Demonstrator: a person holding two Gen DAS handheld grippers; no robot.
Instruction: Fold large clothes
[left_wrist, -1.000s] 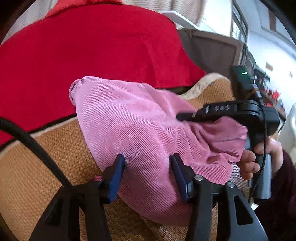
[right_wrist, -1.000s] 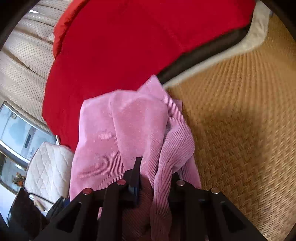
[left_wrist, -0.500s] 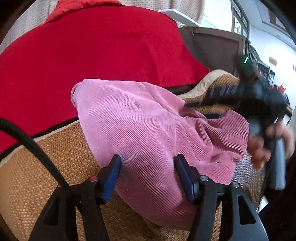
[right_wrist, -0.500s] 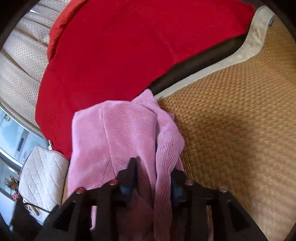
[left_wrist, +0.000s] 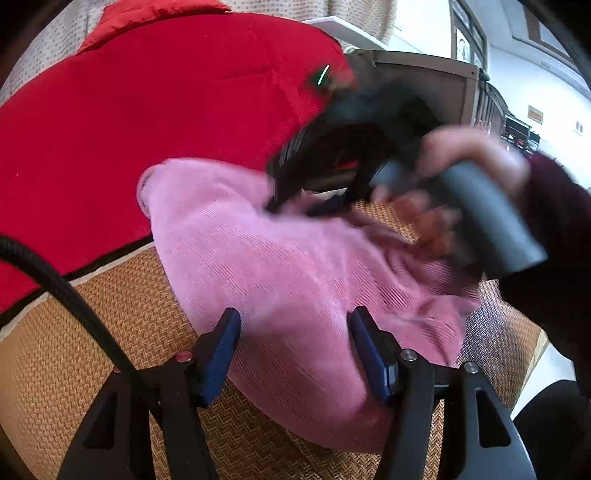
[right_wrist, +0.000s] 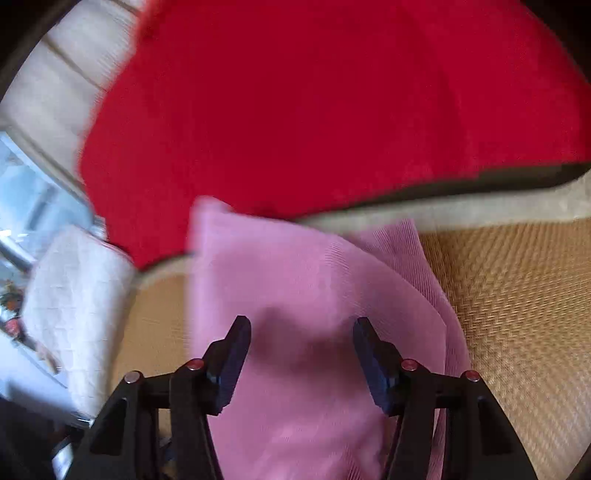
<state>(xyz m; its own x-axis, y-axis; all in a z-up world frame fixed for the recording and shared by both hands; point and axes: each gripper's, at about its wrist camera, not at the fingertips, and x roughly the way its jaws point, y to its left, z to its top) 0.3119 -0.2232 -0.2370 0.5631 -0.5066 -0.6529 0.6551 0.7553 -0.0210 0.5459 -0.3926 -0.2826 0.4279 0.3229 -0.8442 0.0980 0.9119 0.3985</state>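
Right wrist view | right gripper (right_wrist: 301, 328) jaws closing, pink garment (right_wrist: 314, 295) between, ungripped | left gripper (left_wrist: 295, 328) jaws apart | fold may slump

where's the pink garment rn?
The pink garment lies bunched on the woven mat, its far edge against the red cloth; in both wrist views it sits below each gripper's spread fingers.

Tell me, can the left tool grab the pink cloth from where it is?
Probably yes. The left tool has its fingers apart, with the pink cloth lying right between and ahead of them on the woven mat. Nothing blocks it; the right tool works the far side.
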